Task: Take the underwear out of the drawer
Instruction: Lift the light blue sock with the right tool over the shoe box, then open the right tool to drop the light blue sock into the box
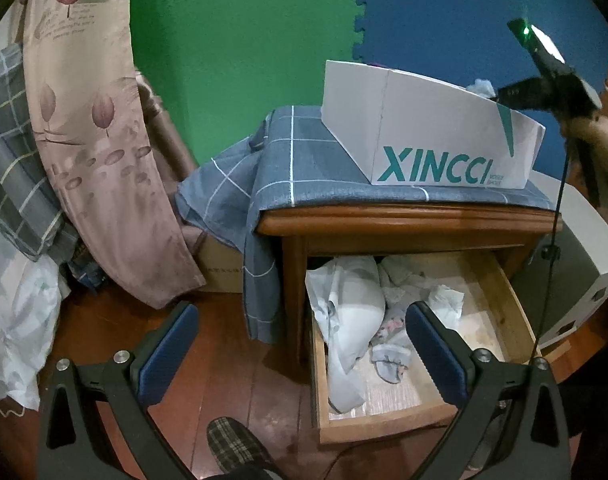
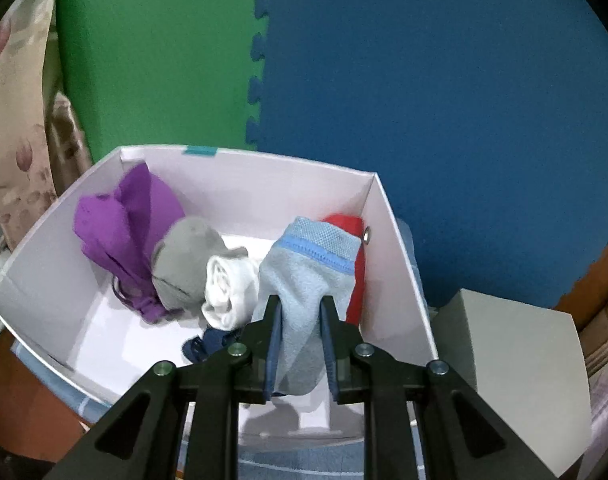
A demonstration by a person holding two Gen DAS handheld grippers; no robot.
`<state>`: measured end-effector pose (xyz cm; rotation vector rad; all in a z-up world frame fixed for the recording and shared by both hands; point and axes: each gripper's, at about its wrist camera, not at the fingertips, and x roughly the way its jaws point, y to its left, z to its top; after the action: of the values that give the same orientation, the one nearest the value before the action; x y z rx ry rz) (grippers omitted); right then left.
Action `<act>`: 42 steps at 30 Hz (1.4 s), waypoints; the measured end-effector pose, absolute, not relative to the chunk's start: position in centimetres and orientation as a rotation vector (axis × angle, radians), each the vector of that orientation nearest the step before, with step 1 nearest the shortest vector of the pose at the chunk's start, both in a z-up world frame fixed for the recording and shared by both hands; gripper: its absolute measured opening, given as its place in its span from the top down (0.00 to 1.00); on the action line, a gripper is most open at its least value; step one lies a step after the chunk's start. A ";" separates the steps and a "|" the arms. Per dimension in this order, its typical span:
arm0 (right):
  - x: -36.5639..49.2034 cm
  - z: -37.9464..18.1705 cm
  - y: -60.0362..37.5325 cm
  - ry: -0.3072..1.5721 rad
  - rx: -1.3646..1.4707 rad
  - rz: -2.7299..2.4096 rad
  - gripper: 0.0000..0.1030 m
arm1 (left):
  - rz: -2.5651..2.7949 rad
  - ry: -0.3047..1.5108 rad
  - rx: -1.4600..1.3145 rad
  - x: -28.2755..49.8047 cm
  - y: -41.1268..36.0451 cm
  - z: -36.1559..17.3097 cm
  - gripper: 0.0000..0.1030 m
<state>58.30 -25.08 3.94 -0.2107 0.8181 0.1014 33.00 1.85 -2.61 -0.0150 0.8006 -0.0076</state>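
Note:
In the right wrist view my right gripper (image 2: 301, 304) is shut on light blue-grey underwear (image 2: 310, 280) with a blue mesh waistband, held over the white box (image 2: 244, 168). Purple (image 2: 120, 216), grey (image 2: 184, 260), white (image 2: 228, 284), red (image 2: 350, 224) and navy (image 2: 208, 346) garments lie in that box. In the left wrist view my left gripper (image 1: 300, 320) stands open with nothing between its fingers, above the floor in front of the open wooden drawer (image 1: 384, 428). Pale crumpled garments (image 1: 352, 296) and a small floral piece (image 1: 388, 360) lie in the drawer. The right gripper (image 1: 544, 88) shows above the box (image 1: 424, 132).
The box stands on a blue checked cloth (image 1: 304, 164) covering the wooden nightstand (image 1: 384, 220). A flowered curtain (image 1: 100, 128) and bedding hang at the left. A white cabinet (image 2: 516, 360) is at the right. A slippered foot (image 1: 236, 448) rests on the wooden floor. Green and blue foam mats cover the wall.

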 end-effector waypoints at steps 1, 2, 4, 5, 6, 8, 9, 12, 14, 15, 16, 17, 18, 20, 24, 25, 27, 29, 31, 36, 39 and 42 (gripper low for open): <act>58.4 3.5 -25.1 0.826 -0.205 0.104 0.82 | -0.005 0.801 -0.015 33.0 1.9 -2.6 0.01; 58.4 3.2 -25.2 0.829 -0.190 0.106 0.82 | -0.002 0.802 -0.020 33.1 2.0 -2.6 0.01; 58.4 3.0 -25.6 0.829 -0.152 0.101 0.82 | 0.001 0.805 -0.023 33.1 2.1 -2.7 0.01; 58.5 2.9 -25.7 0.830 -0.144 0.100 0.82 | 0.001 0.806 -0.019 33.1 2.0 -2.7 0.01; 58.5 2.8 -25.8 0.831 -0.140 0.100 0.82 | 0.000 0.808 -0.017 33.1 2.0 -2.7 0.01; 58.5 2.6 -26.0 0.838 -0.116 0.101 0.82 | -0.004 0.812 0.000 33.1 1.8 -2.8 0.01; 58.6 2.5 -26.2 0.840 -0.106 0.100 0.82 | -0.007 0.812 0.008 33.0 1.8 -2.8 0.01; 58.7 2.5 -26.0 0.830 -0.107 0.095 0.82 | -0.011 0.818 0.022 33.0 1.5 -3.0 0.01; 58.7 2.4 -26.0 0.825 -0.107 0.096 0.82 | -0.012 0.822 0.027 33.1 1.4 -3.1 0.01; 58.6 2.4 -26.0 0.824 -0.107 0.097 0.82 | -0.011 0.824 0.029 33.1 1.3 -3.2 0.01; 58.6 2.4 -26.0 0.822 -0.106 0.097 0.82 | -0.010 0.826 0.030 33.1 1.3 -3.2 0.01; 58.7 2.4 -26.0 0.820 -0.105 0.096 0.82 | -0.010 0.827 0.030 33.1 1.3 -3.2 0.01; 58.7 2.3 -26.0 0.819 -0.104 0.095 0.82 | -0.010 0.827 0.030 33.1 1.3 -3.2 0.01; 58.6 2.3 -26.1 0.814 -0.103 0.092 0.82 | -0.010 0.831 0.032 33.2 1.2 -3.3 0.01; 58.5 2.2 -26.1 0.811 -0.102 0.089 0.81 | -0.012 0.830 0.037 33.2 1.1 -3.4 0.01; 58.5 2.2 -26.1 0.811 -0.101 0.088 0.81 | -0.013 0.832 0.038 33.2 1.1 -3.5 0.01; 58.5 2.2 -26.0 0.810 -0.101 0.086 0.81 | -0.013 0.833 0.039 33.2 1.1 -3.5 0.01; 58.5 2.2 -26.0 0.811 -0.101 0.085 0.81 | -0.012 0.833 0.037 33.2 1.1 -3.5 0.01; 58.6 2.2 -26.0 0.814 -0.099 0.086 0.80 | -0.013 0.834 0.038 33.3 1.1 -3.5 0.01; 58.9 2.1 -26.2 0.820 -0.094 0.101 0.74 | -0.017 0.834 0.044 33.2 0.9 -3.7 0.01; 58.9 2.1 -26.4 0.804 -0.089 0.103 0.69 | -0.015 0.840 0.047 33.2 0.8 -3.9 0.01; 57.5 3.7 -26.8 0.722 -0.085 0.120 0.58 | -0.017 0.831 0.054 33.0 0.7 -3.8 0.01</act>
<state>57.54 -26.77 3.67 -0.0849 0.7223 0.1200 33.03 0.72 -3.77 0.0541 0.8310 -0.0167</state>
